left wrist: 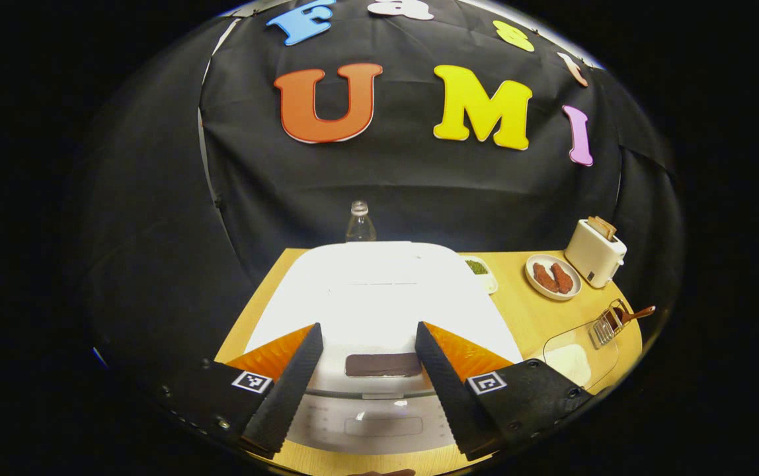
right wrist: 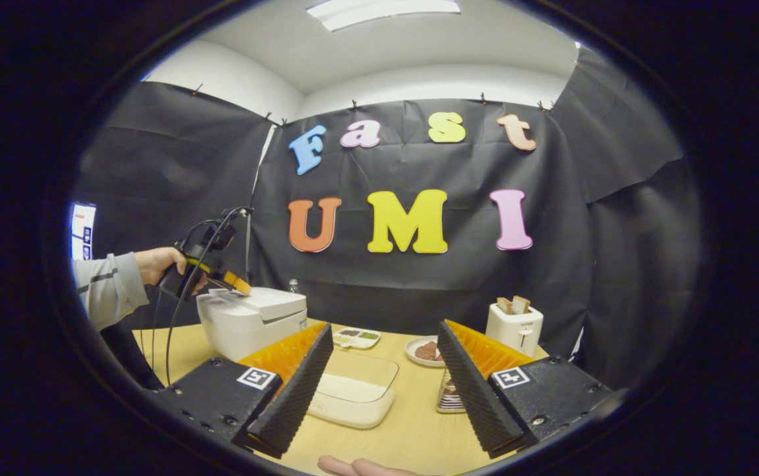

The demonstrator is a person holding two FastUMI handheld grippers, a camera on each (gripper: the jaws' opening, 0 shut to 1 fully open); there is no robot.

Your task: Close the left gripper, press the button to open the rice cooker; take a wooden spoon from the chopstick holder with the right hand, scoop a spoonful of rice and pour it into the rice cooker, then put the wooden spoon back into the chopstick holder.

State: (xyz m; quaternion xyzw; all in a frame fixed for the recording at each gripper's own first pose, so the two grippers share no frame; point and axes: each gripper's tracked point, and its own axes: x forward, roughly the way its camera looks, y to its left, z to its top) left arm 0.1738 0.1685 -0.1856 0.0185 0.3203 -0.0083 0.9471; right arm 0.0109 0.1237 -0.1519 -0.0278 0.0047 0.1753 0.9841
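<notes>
The left claw point(left wrist: 367, 354) is wide apart just above the shut rice cooker point(left wrist: 379, 297), whose hard, smooth button point(left wrist: 383, 364) sits between its fingers and needs a firm push from a closed claw.

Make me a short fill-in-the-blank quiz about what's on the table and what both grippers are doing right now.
1. The rice cooker lid is ____.
2. The left gripper hovers above the cooker with its fingers ____.
3. The toaster holds slices of ____.
4. The wooden spoon sits in the ____ holder.

Missing words: closed; open; bread; chopstick
</notes>
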